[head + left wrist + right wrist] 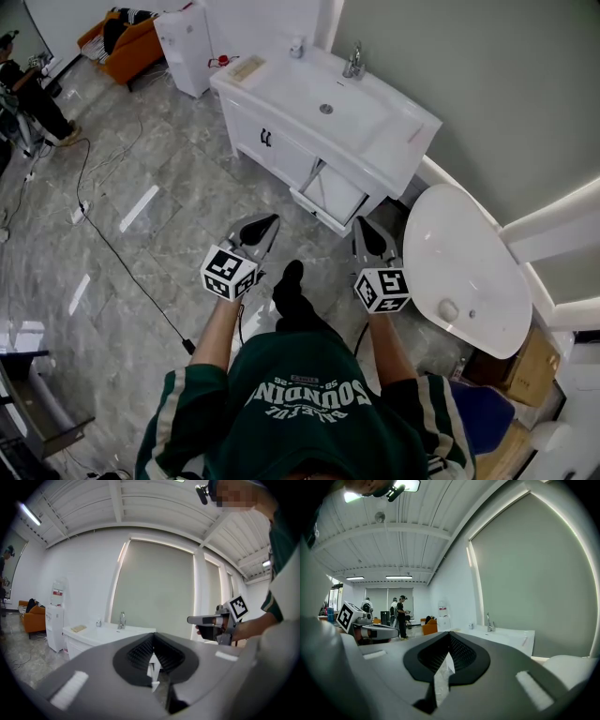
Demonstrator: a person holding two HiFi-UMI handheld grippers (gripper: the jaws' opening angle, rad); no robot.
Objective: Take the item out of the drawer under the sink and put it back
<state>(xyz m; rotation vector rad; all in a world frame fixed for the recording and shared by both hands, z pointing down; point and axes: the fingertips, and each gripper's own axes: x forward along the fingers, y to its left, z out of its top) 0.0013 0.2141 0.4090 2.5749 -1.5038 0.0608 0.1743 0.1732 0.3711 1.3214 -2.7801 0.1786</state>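
The white sink cabinet (281, 150) stands ahead of me, with a basin and a tap (354, 61) on top. Its lower right drawer (330, 194) is pulled out; the inside looks white and I make out no item in it. My left gripper (271, 222) and right gripper (361, 225) hover side by side over the floor just short of the drawer, both shut with nothing in them. In the left gripper view the jaws (153, 639) meet, the cabinet (93, 634) lies beyond, and the right gripper (199, 619) shows alongside. The right gripper view shows its own closed jaws (449, 638).
A white oval tub (464, 267) lies close on the right, by the wall. A black cable (112, 248) runs over the grey floor on the left. A water dispenser (183, 47), an orange sofa (127, 42) and a person (33, 94) are at the far left.
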